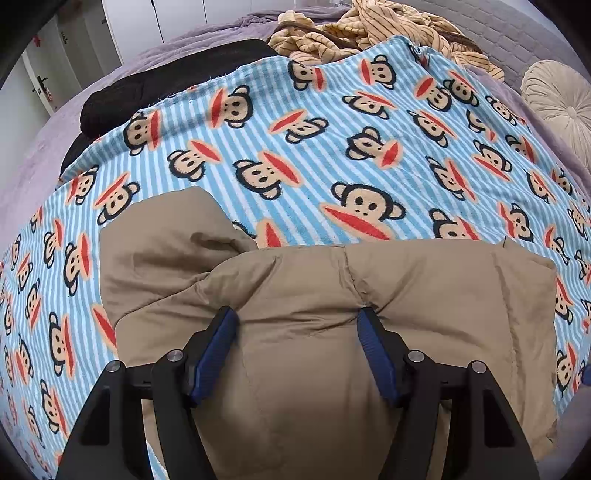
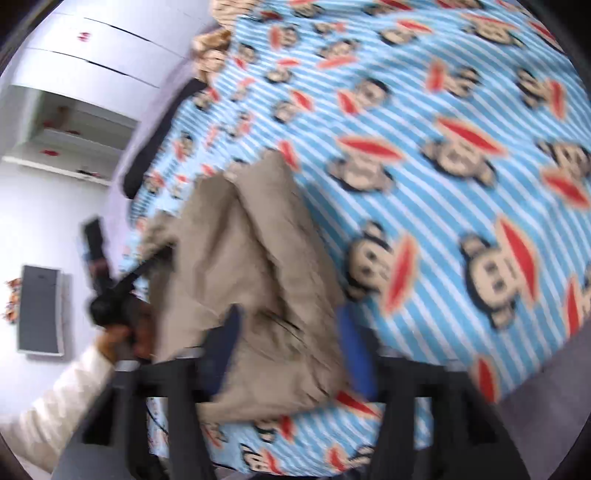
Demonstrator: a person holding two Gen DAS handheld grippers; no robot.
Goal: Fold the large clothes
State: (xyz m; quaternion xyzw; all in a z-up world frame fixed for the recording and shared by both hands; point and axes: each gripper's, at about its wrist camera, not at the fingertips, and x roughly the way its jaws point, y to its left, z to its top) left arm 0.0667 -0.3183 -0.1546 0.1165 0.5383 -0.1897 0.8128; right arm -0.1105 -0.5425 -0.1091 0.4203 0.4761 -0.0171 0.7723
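Note:
A tan padded jacket (image 1: pixel 406 280) lies folded on a blue-striped monkey-print blanket (image 1: pixel 295 147). My left gripper (image 1: pixel 297 321) points down onto the jacket's near part, and its blue pads pinch a thick puffed fold that bulges between them. In the blurred right wrist view, the jacket (image 2: pixel 240 240) runs away over the blanket (image 2: pixel 443 92). My right gripper (image 2: pixel 290 325) stands wide, with the jacket's near end lying loosely between its fingers. The left gripper (image 2: pixel 155 258) also shows there at the jacket's left edge, held by a hand (image 2: pixel 118 336) in a white sleeve.
A black garment (image 1: pixel 147 96) and a crumpled tan striped plush garment (image 1: pixel 369 29) lie at the blanket's far edge. A round pale cushion (image 1: pixel 557 99) sits far right. The purple bedsheet (image 1: pixel 37 155) surrounds the blanket. White cupboards (image 2: pixel 74 129) stand beyond the bed.

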